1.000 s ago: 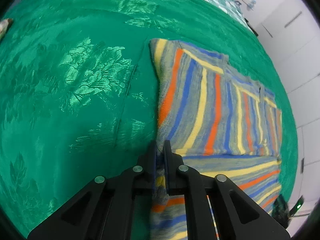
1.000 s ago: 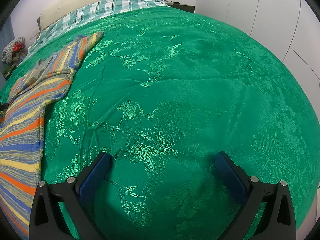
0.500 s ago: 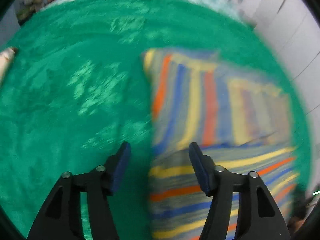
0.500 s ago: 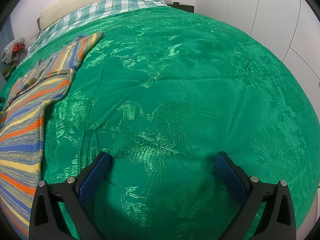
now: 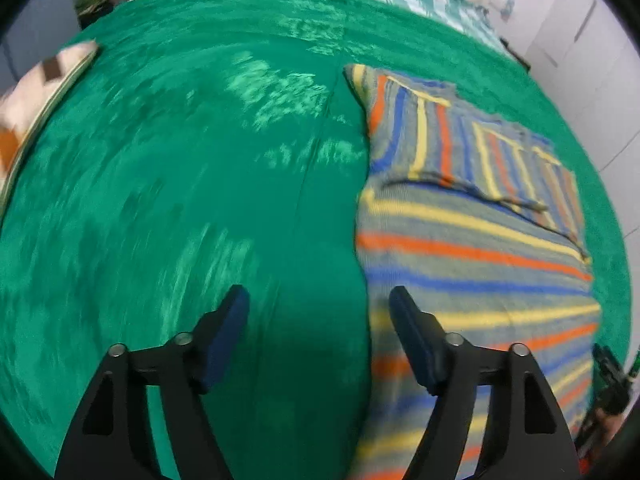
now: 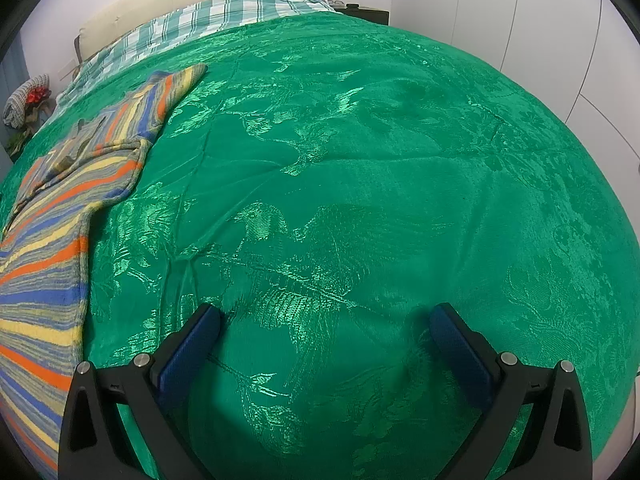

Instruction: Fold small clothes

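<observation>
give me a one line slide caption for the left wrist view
Left gripper, jaws just opened and holding nothing, over the green bedspread beside the striped sweater.

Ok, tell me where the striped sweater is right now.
The striped sweater lies flat on the green bedspread, at the right of the left wrist view beside the open left gripper, and at the left edge of the right wrist view.

Left gripper [image 5: 318, 312] jaws have just been opening, empty; right gripper [image 6: 326, 330] jaws spread wide.

even bright light; left view motion-blurred, right view sharp; fisheye bends edges, sheen on bedspread [image 6: 360, 120].
</observation>
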Motion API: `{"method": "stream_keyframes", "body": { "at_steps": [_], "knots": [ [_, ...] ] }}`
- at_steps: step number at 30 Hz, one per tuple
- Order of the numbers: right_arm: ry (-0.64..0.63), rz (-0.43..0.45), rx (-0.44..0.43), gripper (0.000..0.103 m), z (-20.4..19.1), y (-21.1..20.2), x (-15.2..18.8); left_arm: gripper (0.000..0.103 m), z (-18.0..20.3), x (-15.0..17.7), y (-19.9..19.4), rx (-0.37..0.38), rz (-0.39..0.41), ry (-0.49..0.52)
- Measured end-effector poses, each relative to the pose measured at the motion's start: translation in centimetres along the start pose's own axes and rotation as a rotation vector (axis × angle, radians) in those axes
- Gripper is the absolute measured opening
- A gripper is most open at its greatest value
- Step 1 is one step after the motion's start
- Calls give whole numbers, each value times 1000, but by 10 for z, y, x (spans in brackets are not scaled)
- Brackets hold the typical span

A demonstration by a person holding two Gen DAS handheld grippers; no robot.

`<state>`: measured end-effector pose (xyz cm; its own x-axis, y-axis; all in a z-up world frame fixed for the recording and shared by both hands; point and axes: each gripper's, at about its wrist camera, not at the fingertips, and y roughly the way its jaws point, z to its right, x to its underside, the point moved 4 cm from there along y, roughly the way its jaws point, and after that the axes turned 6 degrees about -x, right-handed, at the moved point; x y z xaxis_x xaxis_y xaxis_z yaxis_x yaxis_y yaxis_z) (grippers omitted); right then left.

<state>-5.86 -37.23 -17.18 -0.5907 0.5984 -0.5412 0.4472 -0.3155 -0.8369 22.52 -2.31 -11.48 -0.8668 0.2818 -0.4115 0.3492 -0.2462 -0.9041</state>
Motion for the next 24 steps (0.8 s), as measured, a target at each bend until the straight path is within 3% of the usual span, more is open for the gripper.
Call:
{"method": "stream_keyframes", "body": {
  "at_steps": [5, 8, 11, 13, 14, 17, 24],
  "knots": [
    [-1, 3, 2, 103, 0, 0, 0, 84, -37, 27, -17, 20, 68, -89],
    [-2, 6, 6, 103, 1, 0, 0, 87, -60, 10, -9, -40, 119, -105],
    [-2, 11, 6, 103, 1, 0, 0, 100, -76, -7, 6, -133, 175, -76],
    [-3, 14, 6, 103, 1, 0, 0, 103, -92, -14, 37, -208, 118, -64],
    [-3, 16, 6, 103, 1, 0, 0, 103, -100, -11, 45, -205, 102, -63],
    [-4, 20, 5, 103, 2, 0, 1, 103, -104, -8, 46, -149, 169, -64],
    [-6, 24, 5, 103, 2, -1, 1, 103, -106, -5, 46, -155, 204, -65]
  ]
}}
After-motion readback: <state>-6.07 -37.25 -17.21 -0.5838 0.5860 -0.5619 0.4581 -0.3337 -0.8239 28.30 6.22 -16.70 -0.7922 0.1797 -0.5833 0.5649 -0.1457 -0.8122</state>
